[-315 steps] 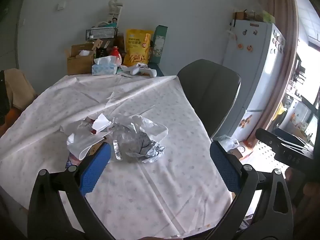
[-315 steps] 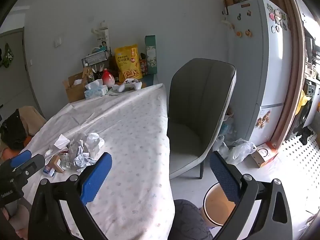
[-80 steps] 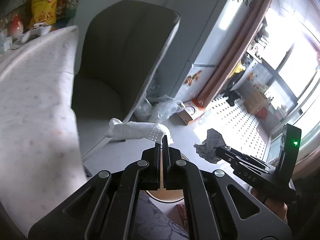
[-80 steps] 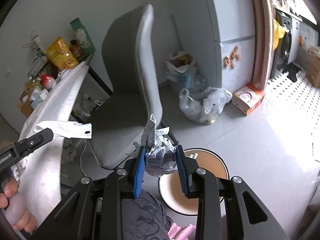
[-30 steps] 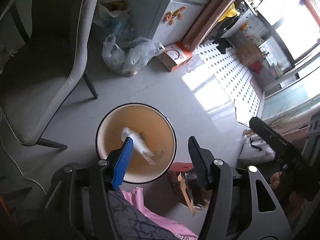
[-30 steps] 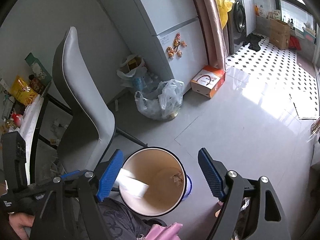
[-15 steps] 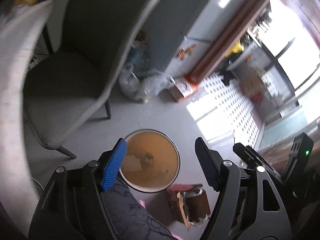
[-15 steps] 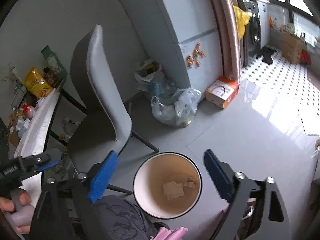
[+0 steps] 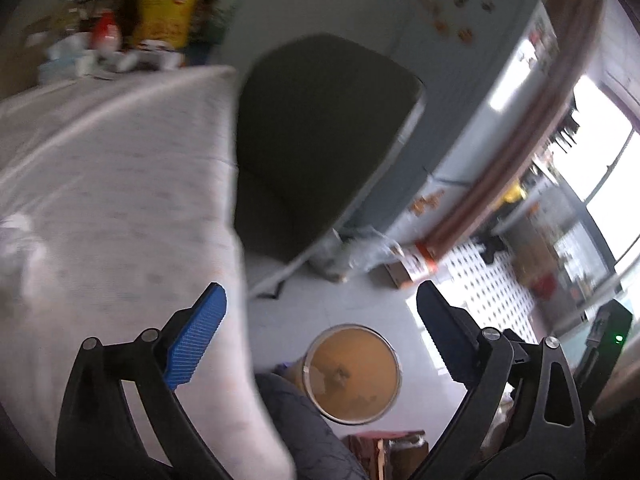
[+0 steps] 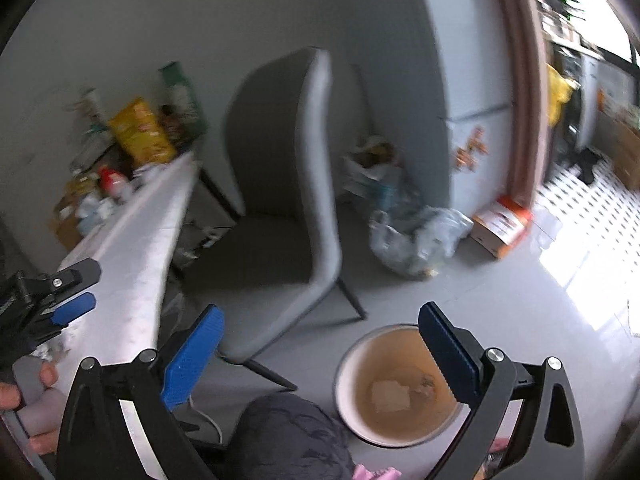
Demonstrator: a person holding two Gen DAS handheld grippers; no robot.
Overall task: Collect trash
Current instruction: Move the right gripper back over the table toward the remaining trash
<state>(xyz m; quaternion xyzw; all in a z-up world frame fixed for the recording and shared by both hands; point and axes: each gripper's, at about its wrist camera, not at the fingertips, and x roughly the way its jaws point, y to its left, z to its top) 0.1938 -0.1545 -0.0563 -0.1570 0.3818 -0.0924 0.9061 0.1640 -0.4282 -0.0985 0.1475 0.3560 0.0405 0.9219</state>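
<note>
A round trash bin (image 9: pixel 352 374) with a tan inside stands on the grey floor beside my knee; in the right wrist view the bin (image 10: pixel 360 412) holds a flat white paper (image 10: pixel 389 396) and a small crumpled scrap (image 10: pixel 427 381). My left gripper (image 9: pixel 320 340) is open and empty, raised between the bin and the table (image 9: pixel 100 200). My right gripper (image 10: pixel 320 350) is open and empty above the bin. The left gripper also shows in the right wrist view (image 10: pixel 60 296), open over the table edge. Blurred white trash (image 9: pixel 16 236) lies on the table at the far left.
A grey chair (image 10: pixel 288 184) stands between the table (image 10: pixel 128 260) and a fridge (image 10: pixel 472 80). Plastic bags (image 10: pixel 416 236) and an orange-white box (image 10: pixel 500 224) lie on the floor by the fridge. Snack bags and boxes (image 9: pixel 160 12) crowd the table's far end.
Both grippers let their trash fall into the bin and opened. In the last half second both have tilted up and swung left, toward the table; the views are blurred by motion.
</note>
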